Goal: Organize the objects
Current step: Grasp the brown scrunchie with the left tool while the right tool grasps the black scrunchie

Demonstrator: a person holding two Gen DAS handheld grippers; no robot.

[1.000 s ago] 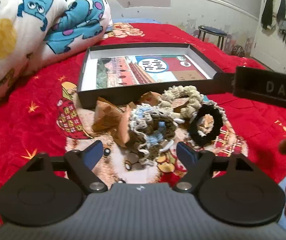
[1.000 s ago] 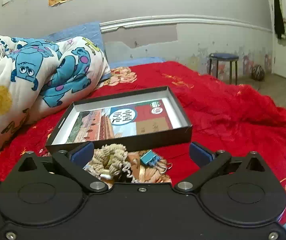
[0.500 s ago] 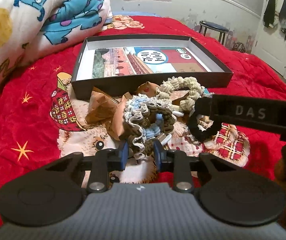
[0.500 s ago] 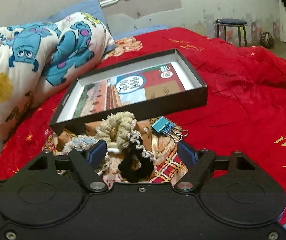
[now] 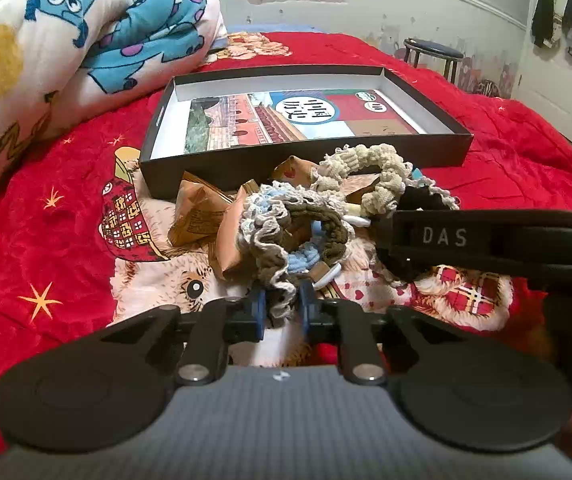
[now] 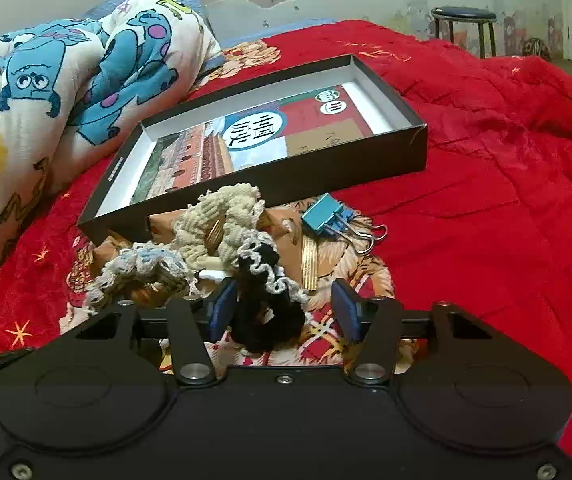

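A pile of crocheted scrunchies lies on the red bedspread in front of an open black box with a picture book inside. My left gripper is shut on the frilly edge of the olive, blue and grey scrunchie. My right gripper is open around the black scrunchie with white trim, its jaws on either side, apart from it. A cream scrunchie lies behind, against the box. The right gripper's body crosses the left wrist view.
Brown paper packets and a gold comb lie under the pile. Teal binder clips sit right of it. A monster-print duvet is bunched at the left. A stool stands by the far wall.
My left gripper went from wide open to shut on the olive-blue scrunchie's edge. My right gripper moved down and forward over the black scrunchie and narrowed its jaws.
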